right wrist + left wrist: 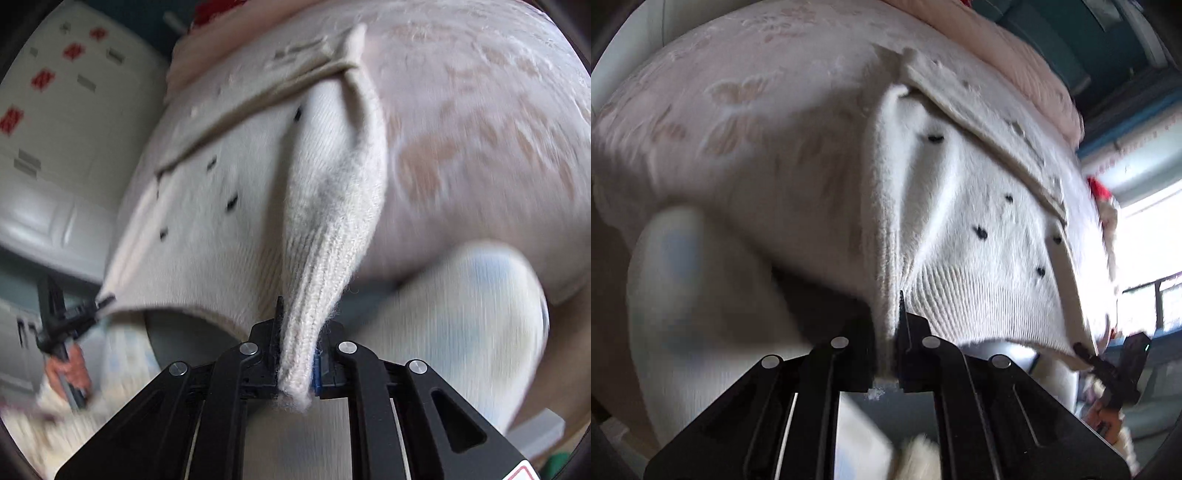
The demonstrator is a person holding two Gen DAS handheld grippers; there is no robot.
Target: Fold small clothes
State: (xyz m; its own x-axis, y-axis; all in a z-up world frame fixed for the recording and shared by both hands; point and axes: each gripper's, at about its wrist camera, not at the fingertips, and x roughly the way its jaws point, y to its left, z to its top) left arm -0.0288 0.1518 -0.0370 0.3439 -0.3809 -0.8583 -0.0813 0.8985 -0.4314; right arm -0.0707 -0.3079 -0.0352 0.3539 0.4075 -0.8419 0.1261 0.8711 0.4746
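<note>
A small cream knit sweater [967, 236] with black dots lies on a pale pink bedspread [746, 122]. My left gripper [886, 354] is shut on one corner of its ribbed hem. My right gripper [295, 365] is shut on the other ribbed hem corner [314, 280]. The hem is lifted off the bed edge and stretched between the two grippers. The right gripper also shows at the far right of the left wrist view [1108, 363], and the left gripper at the left of the right wrist view [74, 317]. The sweater [221, 192] runs away from me up the bed.
The pink bedspread [480, 122] has a butterfly pattern. A rounded white object [694, 280] hangs below the bed edge, also in the right wrist view [461, 325]. A white cabinet with red stickers [66, 110] stands left. A bright window [1145, 236] is at right.
</note>
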